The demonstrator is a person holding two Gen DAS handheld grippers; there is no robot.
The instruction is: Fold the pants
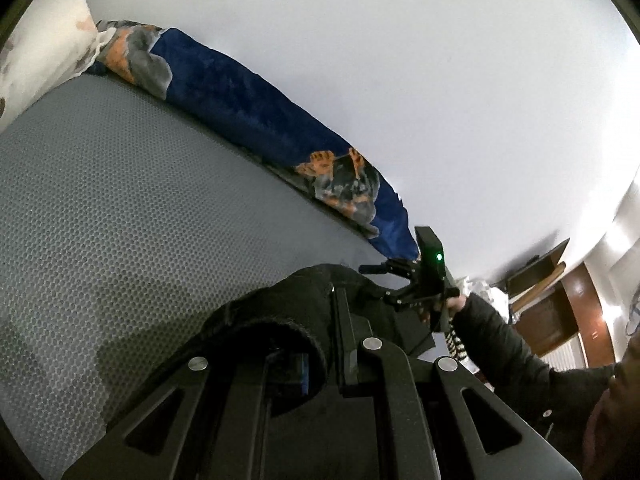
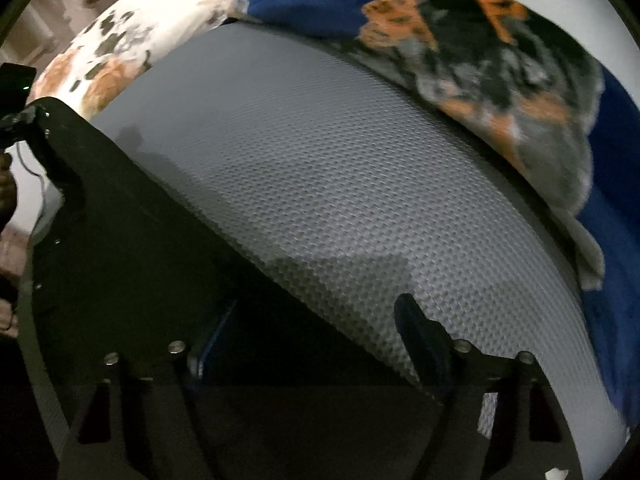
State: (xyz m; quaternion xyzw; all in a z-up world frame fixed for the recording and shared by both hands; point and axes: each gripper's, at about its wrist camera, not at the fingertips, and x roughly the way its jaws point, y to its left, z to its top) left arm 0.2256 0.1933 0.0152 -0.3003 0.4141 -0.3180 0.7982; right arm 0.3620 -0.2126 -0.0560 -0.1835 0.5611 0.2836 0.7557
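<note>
The black cloth pants (image 1: 280, 320) are bunched up around the left gripper (image 1: 320, 344). In the left wrist view they sit at about 6 o'clock, low in the middle. The two black fingers are pressed together on a thick fold of the pants, and the hem curls over one finger (image 1: 344, 336). The pants are lifted a little above the grey mattress with a bumpy honeycomb pattern (image 1: 132, 208).

In the right wrist view the pants (image 2: 132, 248) show as a big dark sheet from 9 o'clock down to 6 o'clock, with one straight edge slanting across the mattress (image 2: 304, 152). The right gripper (image 2: 316, 344) has its fingers apart. The left finger (image 2: 208, 344) lies against the dark cloth and the right finger (image 2: 420, 332) is over the bare mattress. The edge of the pants runs between them, but the fingers do not press on it.

A blue fuzzy blanket with orange and grey dog pictures (image 1: 256, 116) lies along the far side of the mattress, next to the white wall (image 1: 400, 60). A white pillow with brown and grey flowers (image 2: 132, 44) sits at 11 o'clock in the right wrist view. A person's hand in a dark sleeve (image 1: 496, 332) holds the right gripper at 3 o'clock in the left wrist view.
</note>
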